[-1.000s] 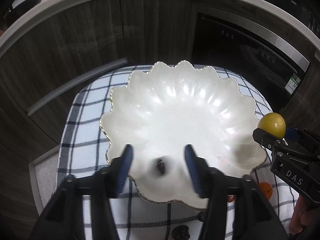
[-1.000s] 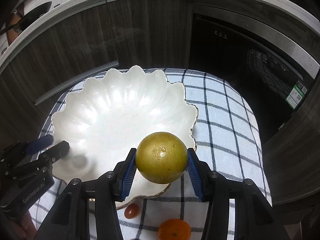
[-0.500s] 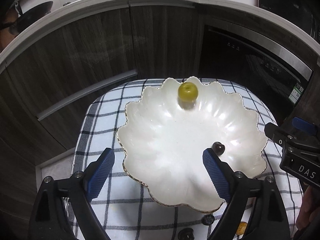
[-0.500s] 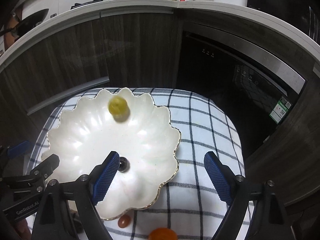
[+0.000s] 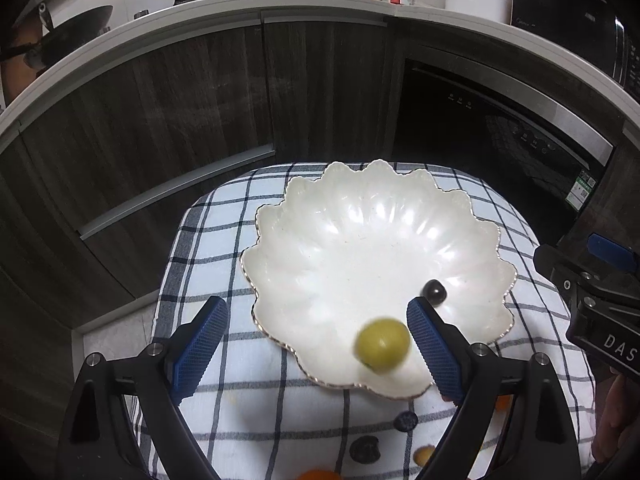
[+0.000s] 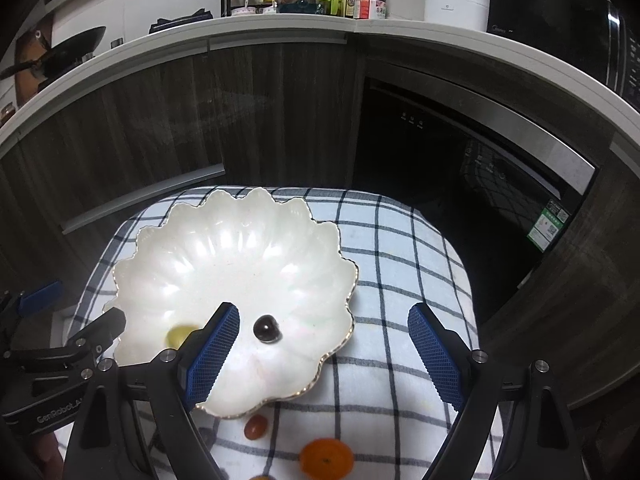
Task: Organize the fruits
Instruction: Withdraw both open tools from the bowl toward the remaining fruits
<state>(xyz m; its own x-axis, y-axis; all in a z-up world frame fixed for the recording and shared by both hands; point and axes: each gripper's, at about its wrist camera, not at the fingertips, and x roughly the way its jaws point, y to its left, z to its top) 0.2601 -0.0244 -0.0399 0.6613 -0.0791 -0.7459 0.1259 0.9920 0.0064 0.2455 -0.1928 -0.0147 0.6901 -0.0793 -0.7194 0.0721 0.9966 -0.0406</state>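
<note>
A white scalloped bowl (image 5: pixel 360 240) with a gold rim sits on a checked cloth; it also shows in the right wrist view (image 6: pixel 224 252). A yellow-green round fruit (image 5: pixel 382 344) lies blurred in the bowl near its front edge, half hidden behind a finger in the right wrist view (image 6: pixel 180 334). A dark cherry (image 5: pixel 434 291) (image 6: pixel 267 328) lies in the bowl too. My left gripper (image 5: pixel 318 348) is open and empty above the bowl's front. My right gripper (image 6: pixel 326 354) is open and empty over the bowl's right rim.
Loose fruit lies on the checked cloth (image 6: pixel 400 248) in front of the bowl: an orange (image 6: pixel 327 458), a small red fruit (image 6: pixel 256 427), dark grapes (image 5: pixel 364 449). Dark cabinets (image 5: pixel 160 120) and an oven (image 6: pixel 460 168) stand behind the table.
The right gripper opened and dropped the yellow-green fruit into the bowl; it rolled from the far rim to the front. Both grippers have risen and pulled back.
</note>
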